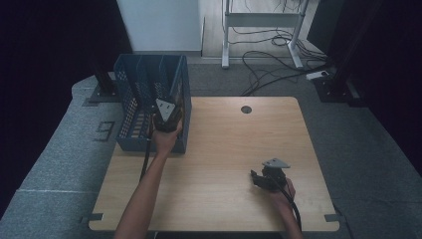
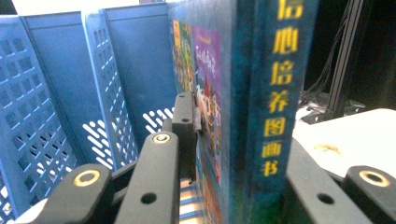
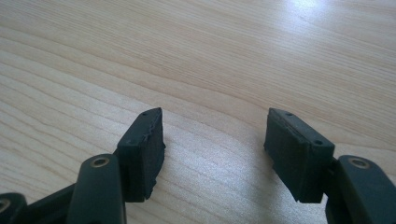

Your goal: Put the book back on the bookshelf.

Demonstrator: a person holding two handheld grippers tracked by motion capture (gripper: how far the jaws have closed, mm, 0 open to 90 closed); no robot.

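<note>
Your left gripper pinches the book upright so it slots into the blue rack; your right gripper's fingers rest spread over the counter.

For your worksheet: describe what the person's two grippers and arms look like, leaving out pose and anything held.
Both grippers, left and right, are black, each topped by a grey three-cornered plate with a black cable trailing back. The right gripper's pads are flat, dark, ridged blocks on arms with brass-ringed pivots. The forearms are bare, with no sleeves in sight.
</note>
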